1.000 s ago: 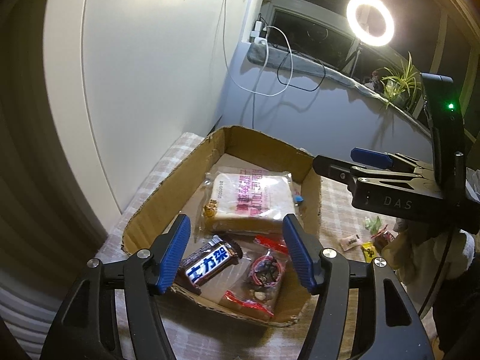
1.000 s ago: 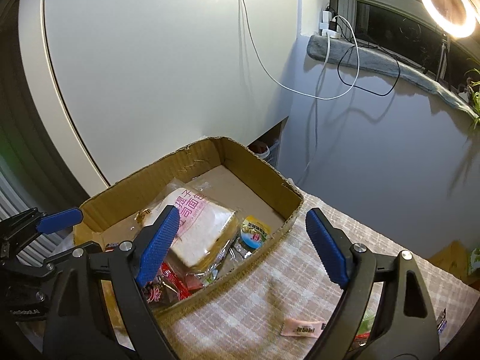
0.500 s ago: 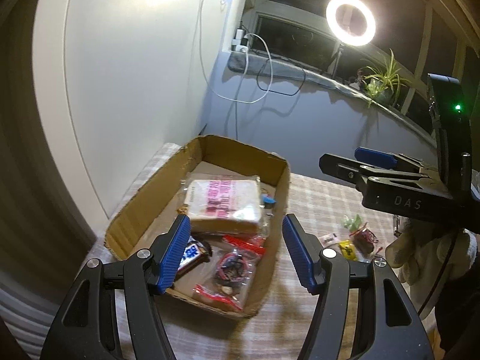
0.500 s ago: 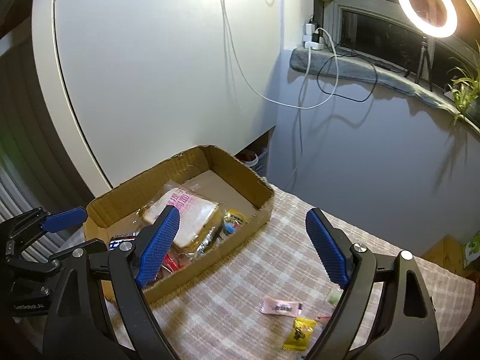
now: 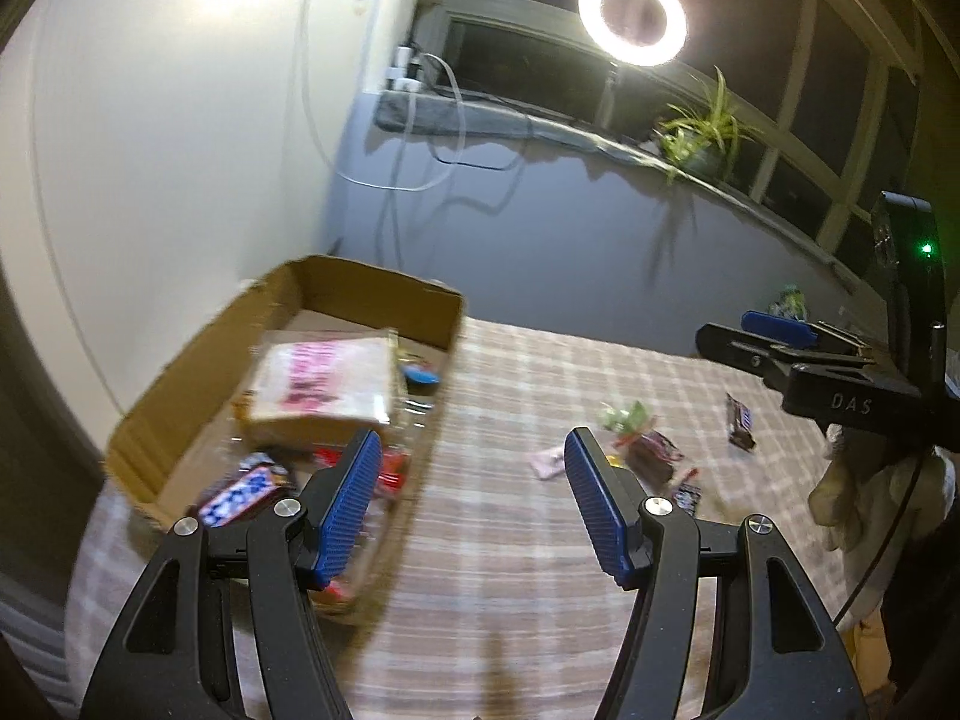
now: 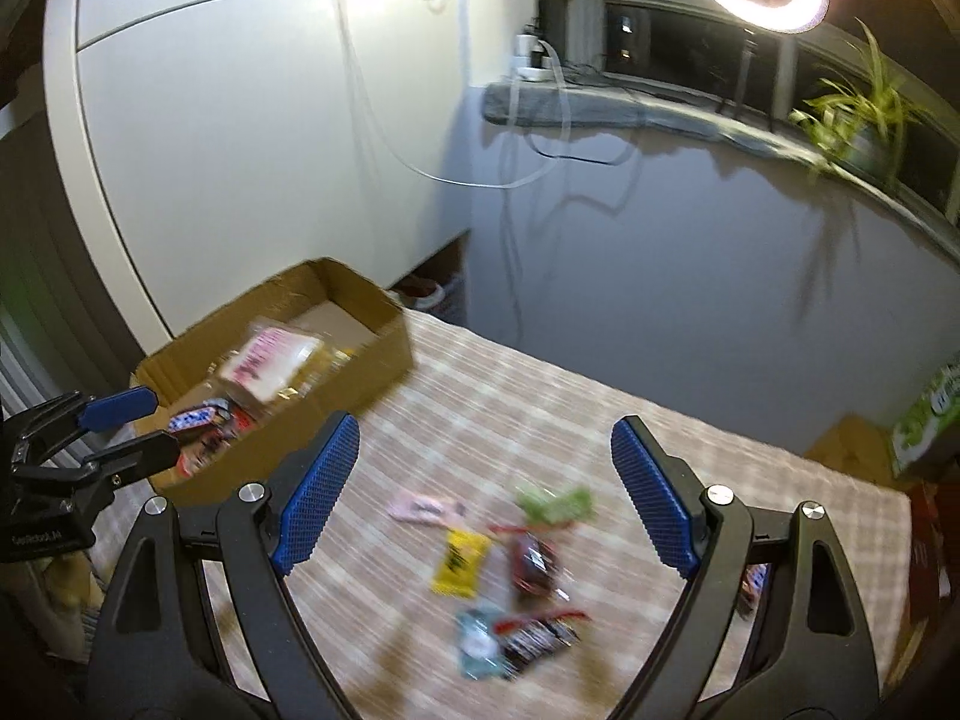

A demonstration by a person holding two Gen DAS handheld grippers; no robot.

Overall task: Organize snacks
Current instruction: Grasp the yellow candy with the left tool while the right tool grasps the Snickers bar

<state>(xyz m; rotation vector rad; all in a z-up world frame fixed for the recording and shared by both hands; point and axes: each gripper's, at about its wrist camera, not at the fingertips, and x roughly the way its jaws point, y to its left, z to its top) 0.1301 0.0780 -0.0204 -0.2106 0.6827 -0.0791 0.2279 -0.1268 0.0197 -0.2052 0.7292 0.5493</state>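
1. The left gripper [image 5: 471,504] hangs above the checked tablecloth of the table [image 5: 516,588] with its blue-padded jaws spread wide and nothing between them.
2. The right gripper [image 6: 486,492] also stands wide open and empty, over a loose cluster of snacks on the table.
3. A shallow cardboard box [image 5: 372,288] sits at the table's far left corner, close to the white wall.
4. Inside the box lies a wrapped bread pack with pink print [image 5: 327,378], with a blue-and-white chocolate bar [image 5: 243,489] nearer the front wall and red-wrapped packets beside it; blur hides finer detail.
5. Outside the box, in the right wrist view, a pink sachet [image 6: 423,507], a yellow packet [image 6: 459,558], a green wrapper [image 6: 555,504], a dark red pack [image 6: 531,564] and a pale blue packet [image 6: 477,642] lie near one another on the cloth, all smeared by motion.
6. In the left wrist view a dark chocolate bar [image 5: 739,420] lies apart from that cluster, toward the right gripper's body.
7. A ring light [image 5: 633,15] glows above the window ledge, where a potted plant [image 5: 705,132] stands.
8. White cables [image 6: 384,138] hang down the wall behind the box.
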